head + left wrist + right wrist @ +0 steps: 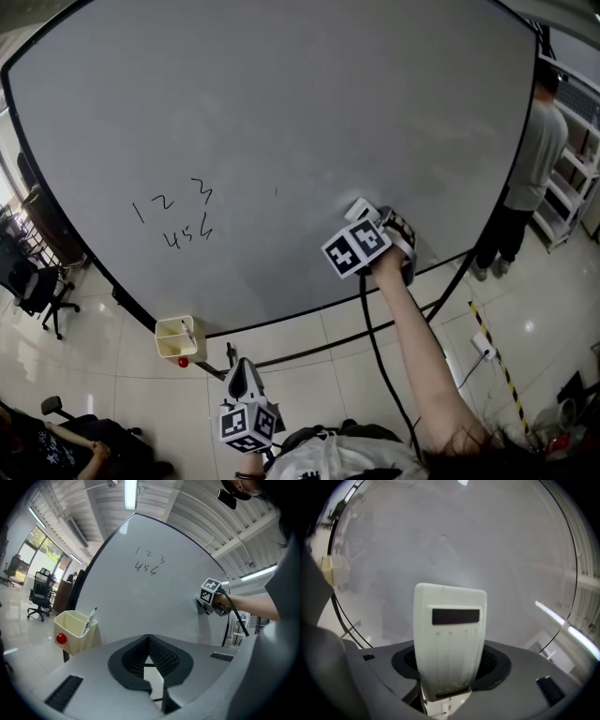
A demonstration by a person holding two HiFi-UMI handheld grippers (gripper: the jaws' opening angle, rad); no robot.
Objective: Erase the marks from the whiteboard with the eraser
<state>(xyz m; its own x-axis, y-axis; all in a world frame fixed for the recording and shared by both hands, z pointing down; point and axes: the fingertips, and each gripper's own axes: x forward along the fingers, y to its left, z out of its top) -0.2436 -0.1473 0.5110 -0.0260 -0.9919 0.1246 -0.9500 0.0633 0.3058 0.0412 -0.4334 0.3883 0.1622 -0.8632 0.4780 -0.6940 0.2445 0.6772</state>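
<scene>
The large whiteboard fills the head view. Black handwritten marks "1 2 3 / 4 5 6" sit on its left part, and they also show high up in the left gripper view as marks. My right gripper is shut on a white eraser, which is at the board's lower right, well to the right of the marks. The eraser stands upright between the jaws in the right gripper view. My left gripper hangs low below the board, shut and holding nothing.
A cream holder with a marker and a red magnet hangs at the board's lower edge. A person stands at the right by white shelving. Office chairs stand at the left. A cable and power strip lie on the floor.
</scene>
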